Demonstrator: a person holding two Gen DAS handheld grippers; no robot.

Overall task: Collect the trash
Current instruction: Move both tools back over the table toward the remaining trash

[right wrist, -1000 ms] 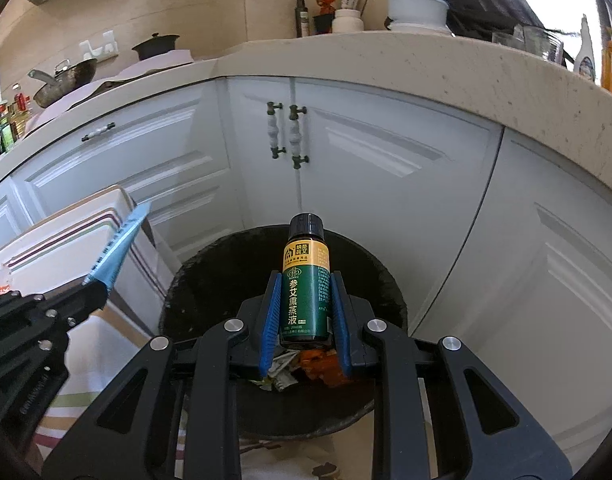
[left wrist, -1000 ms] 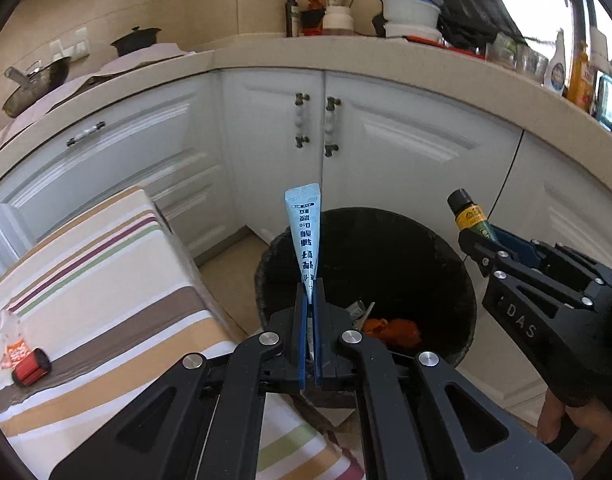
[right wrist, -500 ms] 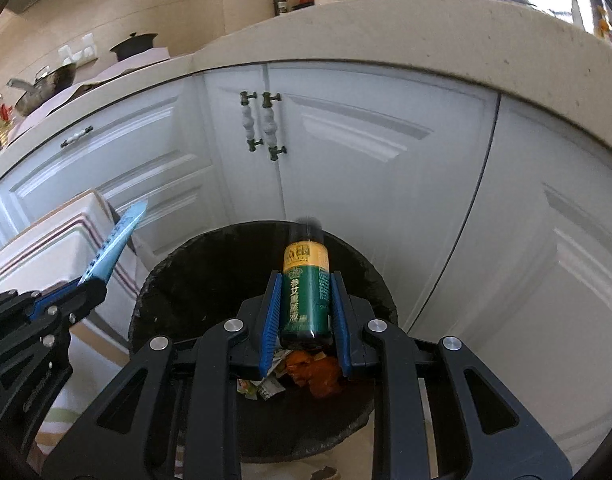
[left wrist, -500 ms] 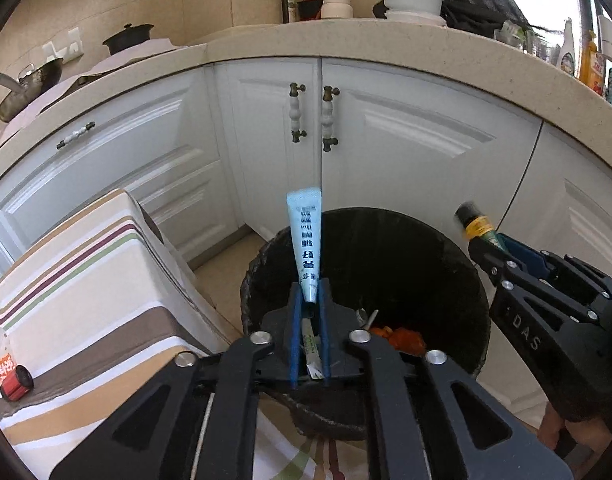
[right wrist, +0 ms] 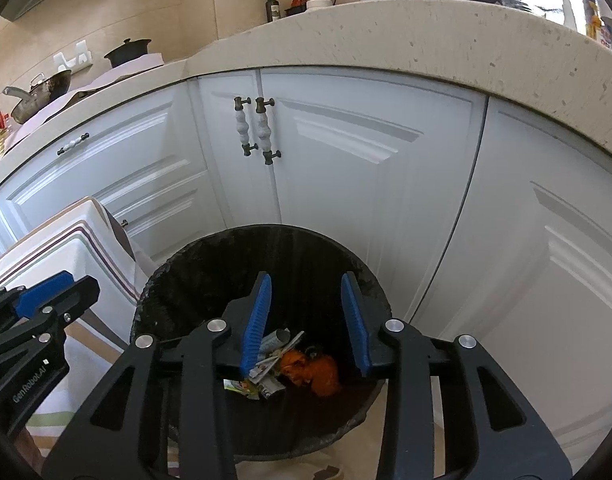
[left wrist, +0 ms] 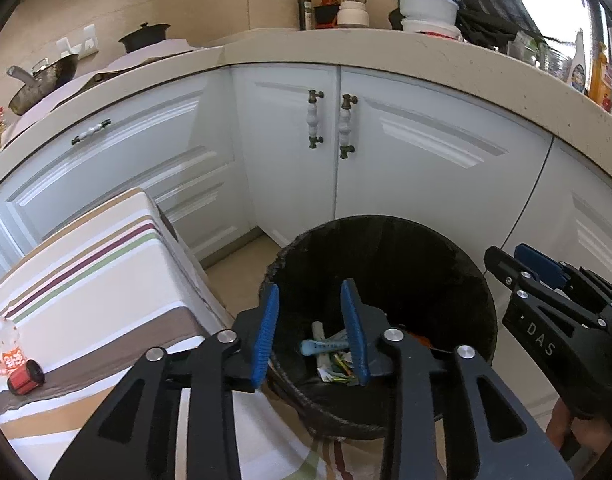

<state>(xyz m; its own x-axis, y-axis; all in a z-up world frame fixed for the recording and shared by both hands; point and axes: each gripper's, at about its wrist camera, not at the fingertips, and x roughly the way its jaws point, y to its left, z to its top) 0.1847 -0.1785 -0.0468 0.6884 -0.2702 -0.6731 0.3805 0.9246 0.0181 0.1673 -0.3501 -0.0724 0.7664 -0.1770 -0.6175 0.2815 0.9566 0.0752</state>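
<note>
A black trash bin (left wrist: 461,264) stands on the floor before white cabinets; it also shows in the right wrist view (right wrist: 194,264). My left gripper (left wrist: 311,332) is open and empty above the bin's left side. A blue tube (left wrist: 325,346) lies inside among paper scraps. My right gripper (right wrist: 306,324) is open and empty over the bin. Orange trash (right wrist: 313,368) and wrappers (right wrist: 266,376) lie at the bottom. The green bottle is not visible. The right gripper shows at the right in the left wrist view (left wrist: 545,300).
A table with a striped cloth (left wrist: 86,280) stands left of the bin, with a small red-capped item (left wrist: 24,376) on it. White cabinet doors (left wrist: 290,160) and a countertop (left wrist: 425,52) with pots and bottles lie behind.
Both grippers opened over the bin. The blue tube left the left gripper and the green bottle left the right gripper. Both grippers moved closer over the bin.
</note>
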